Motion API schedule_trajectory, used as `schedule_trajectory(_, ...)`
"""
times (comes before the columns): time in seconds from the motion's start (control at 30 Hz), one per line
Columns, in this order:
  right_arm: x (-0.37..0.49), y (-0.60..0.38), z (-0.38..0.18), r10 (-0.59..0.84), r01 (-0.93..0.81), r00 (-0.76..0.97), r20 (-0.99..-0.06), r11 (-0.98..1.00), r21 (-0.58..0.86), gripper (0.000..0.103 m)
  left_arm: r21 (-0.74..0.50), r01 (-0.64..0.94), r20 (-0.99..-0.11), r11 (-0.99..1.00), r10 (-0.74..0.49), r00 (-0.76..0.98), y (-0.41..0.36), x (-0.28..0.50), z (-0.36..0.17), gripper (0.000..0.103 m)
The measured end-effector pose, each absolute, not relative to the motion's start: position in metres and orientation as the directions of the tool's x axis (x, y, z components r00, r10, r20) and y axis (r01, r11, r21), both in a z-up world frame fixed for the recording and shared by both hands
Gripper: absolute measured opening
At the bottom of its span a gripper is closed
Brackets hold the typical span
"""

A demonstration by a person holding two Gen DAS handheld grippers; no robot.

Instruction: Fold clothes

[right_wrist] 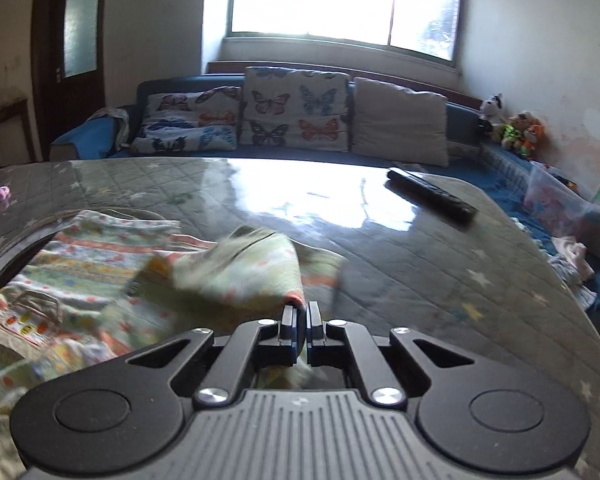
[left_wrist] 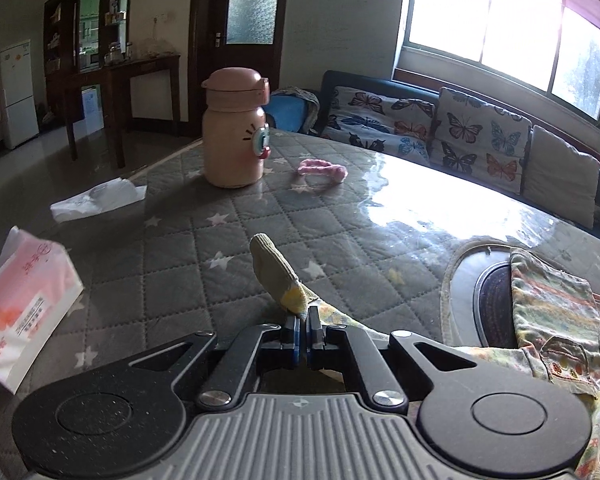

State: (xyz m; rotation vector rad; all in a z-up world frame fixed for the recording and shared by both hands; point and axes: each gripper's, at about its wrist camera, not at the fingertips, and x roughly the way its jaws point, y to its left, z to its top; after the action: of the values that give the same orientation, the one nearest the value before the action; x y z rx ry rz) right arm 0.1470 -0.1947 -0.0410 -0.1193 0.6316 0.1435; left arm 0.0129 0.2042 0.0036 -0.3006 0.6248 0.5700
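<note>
A small patterned garment [right_wrist: 92, 264] in pale green, yellow and orange lies on the quilted grey table [right_wrist: 419, 280]. In the left wrist view its body [left_wrist: 547, 304] spreads at the right, partly over a round dark inset [left_wrist: 493, 304]. My left gripper [left_wrist: 303, 316] is shut on a ribbed cuff end of the garment [left_wrist: 276, 276], which sticks up over the jaws. My right gripper [right_wrist: 301, 312] is shut on a lifted, blurred corner of the garment [right_wrist: 252, 268].
A pink flask [left_wrist: 236, 128] and a pink hair tie [left_wrist: 323, 170] stand farther back on the table. A tissue pack [left_wrist: 20, 304] and loose tissue [left_wrist: 100, 200] lie at the left. A black remote [right_wrist: 429, 194] rests at the far right. A sofa with butterfly cushions [right_wrist: 296, 112] runs behind.
</note>
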Motion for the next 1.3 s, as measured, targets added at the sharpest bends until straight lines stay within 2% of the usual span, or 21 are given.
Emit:
schedule_trajectory(0.17, 0.111, -0.241, -0.044, 0.032, -0.039, 0.810, -0.585, 0.999, 0.000, 0.003, -0.099, -0.614, -0.640, 0.783, 0.423, 0.642, 0.210, -0.006, -0.001, 0.003)
schedule_trajectory(0.43, 0.057, -0.297, -0.078, -0.030, 0.125, 0.740, -0.672, 0.988, 0.093, 0.005, -0.073, -0.616, -0.685, 0.784, 0.410, 0.603, 0.209, -0.017, -0.015, 0.003)
schedule_trajectory(0.47, 0.054, -0.298, -0.080, -0.036, 0.123, 0.746, -0.665, 0.989, 0.084, 0.009, -0.069, -0.616, -0.686, 0.785, 0.411, 0.600, 0.208, -0.017, -0.015, 0.003)
schedule_trajectory(0.5, 0.052, -0.297, -0.079, -0.051, 0.127, 0.747, -0.663, 0.990, 0.066, 0.018, -0.067, -0.613, -0.685, 0.787, 0.411, 0.602, 0.208, -0.016, -0.014, 0.003)
schedule_trajectory(0.6, 0.055, -0.288, -0.076, -0.066, 0.105, 0.752, -0.655, 0.994, 0.020, 0.034, -0.061, -0.607, -0.681, 0.793, 0.411, 0.606, 0.207, -0.014, -0.011, 0.004)
schedule_trajectory(0.63, 0.057, -0.283, -0.076, -0.076, 0.094, 0.755, -0.652, 0.996, -0.007, 0.036, -0.060, -0.605, -0.681, 0.794, 0.411, 0.607, 0.208, -0.014, -0.011, 0.004)
schedule_trajectory(0.7, 0.062, -0.273, -0.078, -0.098, 0.073, 0.756, -0.647, 0.995, -0.065, 0.049, -0.057, -0.609, -0.687, 0.791, 0.411, 0.599, 0.208, -0.014, -0.012, 0.007)
schedule_trajectory(0.8, 0.071, -0.262, -0.081, -0.118, 0.042, 0.769, -0.629, 0.990, -0.134, 0.058, -0.052, -0.613, -0.698, 0.788, 0.411, 0.587, 0.210, -0.015, -0.015, 0.009)
schedule_trajectory(0.87, 0.078, -0.257, -0.082, -0.139, 0.038, 0.779, -0.611, 0.984, -0.176, 0.063, -0.046, -0.616, -0.701, 0.786, 0.414, 0.580, 0.210, -0.014, -0.017, 0.011)
schedule_trajectory(0.97, 0.088, -0.258, -0.080, -0.156, 0.047, 0.795, -0.587, 0.979, -0.198, 0.063, -0.027, -0.618, -0.703, 0.786, 0.424, 0.571, 0.210, -0.013, -0.018, 0.015)
schedule_trajectory(1.07, 0.089, -0.274, -0.072, -0.189, 0.111, 0.810, -0.556, 0.979, -0.171, 0.064, -0.006, -0.624, -0.703, 0.781, 0.441, 0.558, 0.211, -0.012, -0.019, 0.029)
schedule_trajectory(1.17, 0.081, -0.299, -0.064, -0.237, 0.204, 0.808, -0.539, 0.971, -0.122, 0.072, 0.002, -0.631, -0.705, 0.776, 0.448, 0.549, 0.213, -0.012, -0.020, 0.033)
schedule_trajectory(1.3, 0.068, -0.330, -0.067, -0.297, 0.296, 0.771, -0.564, 0.950, -0.095, 0.073, 0.024, -0.633, -0.702, 0.774, 0.464, 0.540, 0.212, -0.010, -0.020, 0.040)
